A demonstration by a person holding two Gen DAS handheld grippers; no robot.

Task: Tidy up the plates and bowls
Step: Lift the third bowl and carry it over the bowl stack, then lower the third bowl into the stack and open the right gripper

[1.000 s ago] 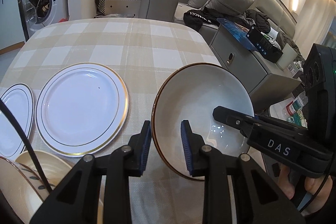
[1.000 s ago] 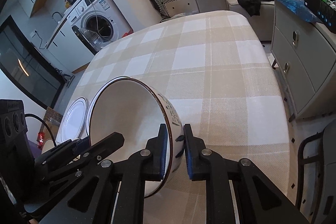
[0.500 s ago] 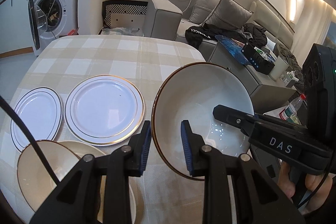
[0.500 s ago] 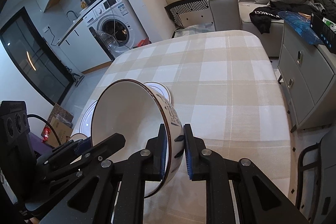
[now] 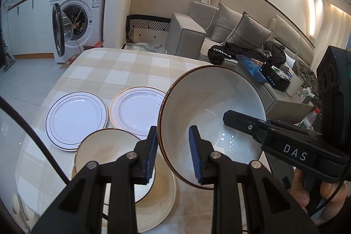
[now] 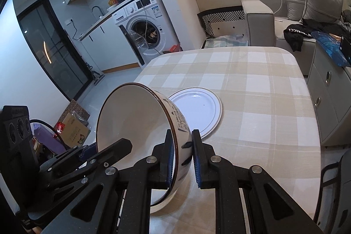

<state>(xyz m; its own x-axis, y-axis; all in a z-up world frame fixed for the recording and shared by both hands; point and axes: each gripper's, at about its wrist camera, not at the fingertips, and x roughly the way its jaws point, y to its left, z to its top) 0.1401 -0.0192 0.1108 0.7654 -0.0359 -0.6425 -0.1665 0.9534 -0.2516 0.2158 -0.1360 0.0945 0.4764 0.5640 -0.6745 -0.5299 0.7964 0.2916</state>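
We hold one big white bowl (image 5: 210,115) up in the air, tipped on its side, over the near edge of the tabletop (image 5: 122,67). Our left gripper (image 5: 173,155) pinches the bowl's left rim, and our right gripper (image 6: 183,159) pinches its right rim. Both are clamped tight on it.

Under the bowl, by the near edge, sits a tan bowl (image 5: 105,150) on a tan plate (image 5: 162,201). Just past them lie two white plates side by side: a silver-ringed plate (image 5: 76,115) nearer the left edge and a gold-ringed plate (image 5: 136,111) beside it, their rims almost touching.

The far half of the checked tabletop is bare. Past the far edge stand a washing machine (image 5: 76,21) with its door open and a gray sofa (image 5: 219,36).
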